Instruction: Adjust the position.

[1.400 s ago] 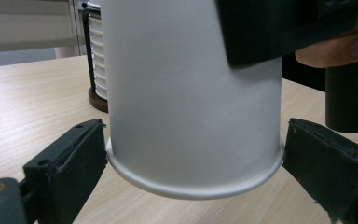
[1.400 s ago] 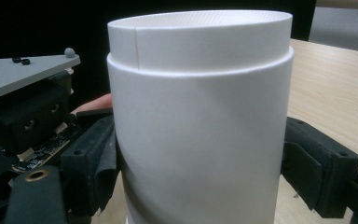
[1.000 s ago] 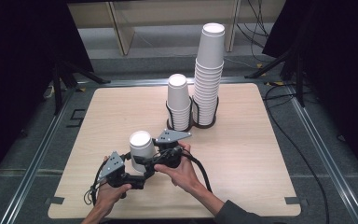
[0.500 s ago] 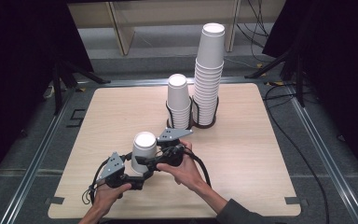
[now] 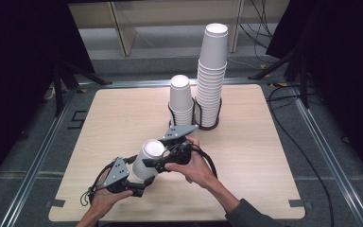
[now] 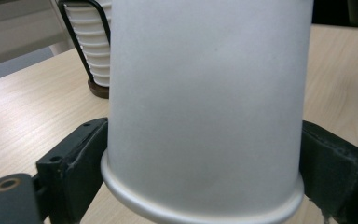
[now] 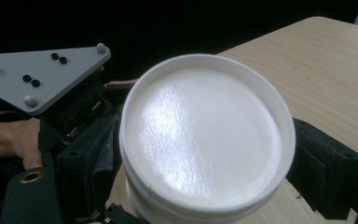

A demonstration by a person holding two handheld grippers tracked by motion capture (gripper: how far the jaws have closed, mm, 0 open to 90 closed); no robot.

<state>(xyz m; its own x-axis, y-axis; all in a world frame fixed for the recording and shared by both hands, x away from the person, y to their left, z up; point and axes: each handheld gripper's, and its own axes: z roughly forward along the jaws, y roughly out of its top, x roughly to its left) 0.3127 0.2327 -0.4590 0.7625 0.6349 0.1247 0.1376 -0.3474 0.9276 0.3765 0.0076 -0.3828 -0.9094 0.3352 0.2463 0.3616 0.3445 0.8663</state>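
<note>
White paper cup (image 5: 147, 159) sitting between both pairs of jaws, left gripper (image 5: 133, 182) just closing on it, right gripper (image 5: 159, 161) seemingly clamping it too.

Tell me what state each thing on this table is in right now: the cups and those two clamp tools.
Paper cup: upside down, tilted, off the table, gripped by both tools.
Left gripper: jaws just closed in, pressing near the cup's rim.
Right gripper: jaws against the cup's base end.
Short stack: upright in its holder.
Tall stack: upright in its holder.
</note>
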